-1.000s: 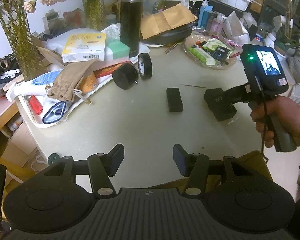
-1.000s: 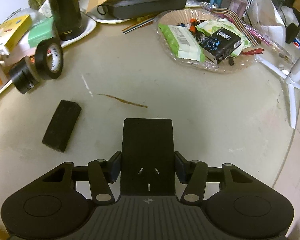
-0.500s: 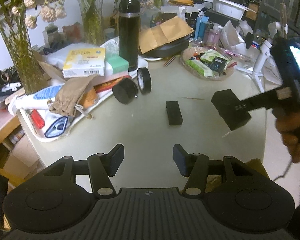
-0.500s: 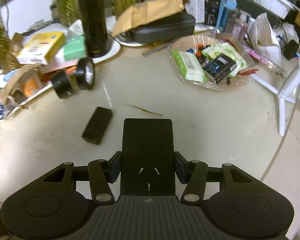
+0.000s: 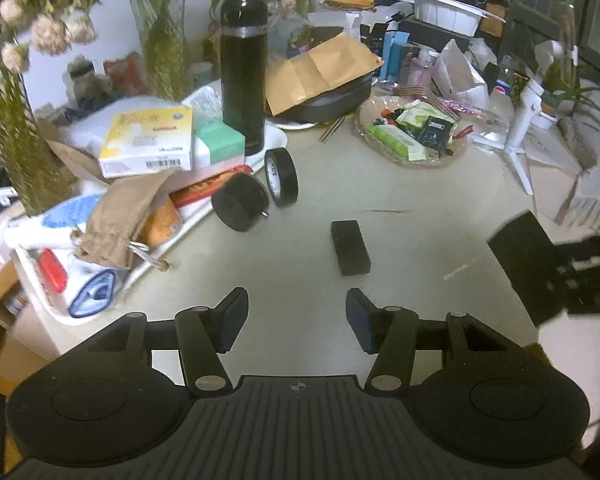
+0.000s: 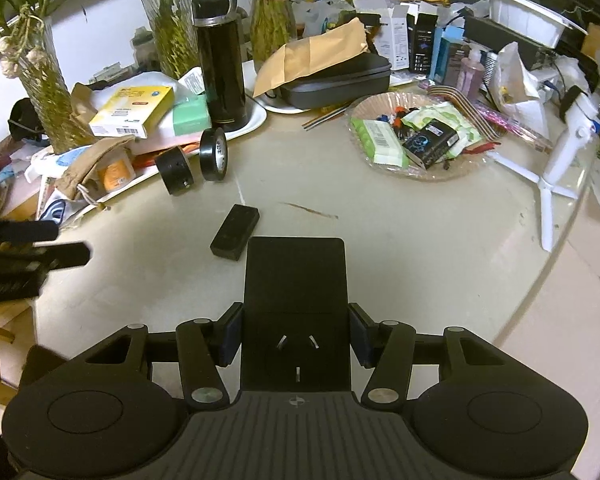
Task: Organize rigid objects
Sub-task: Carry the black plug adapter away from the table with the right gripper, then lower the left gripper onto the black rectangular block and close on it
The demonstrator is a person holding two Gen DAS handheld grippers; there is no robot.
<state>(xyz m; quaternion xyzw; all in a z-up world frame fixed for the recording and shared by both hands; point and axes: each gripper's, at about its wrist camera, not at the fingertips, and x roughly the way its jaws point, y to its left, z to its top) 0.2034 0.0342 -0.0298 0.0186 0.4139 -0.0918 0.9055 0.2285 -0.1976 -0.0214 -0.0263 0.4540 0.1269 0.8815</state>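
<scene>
Transport step: right tongs (image 6: 296,338) grip black plug adapter (image 6: 295,280) above counter (image 6: 420,240); left tongs (image 5: 296,320) open, empty, near small black block (image 5: 350,247); next, judged, a set-down spot.

Dim, warm indoor light falls from a ceiling lamp at the upper right. The pale round counter (image 5: 432,240) shows soft shadows. Fisheye bending curves its edges; the left view's right side is motion-blurred.
</scene>
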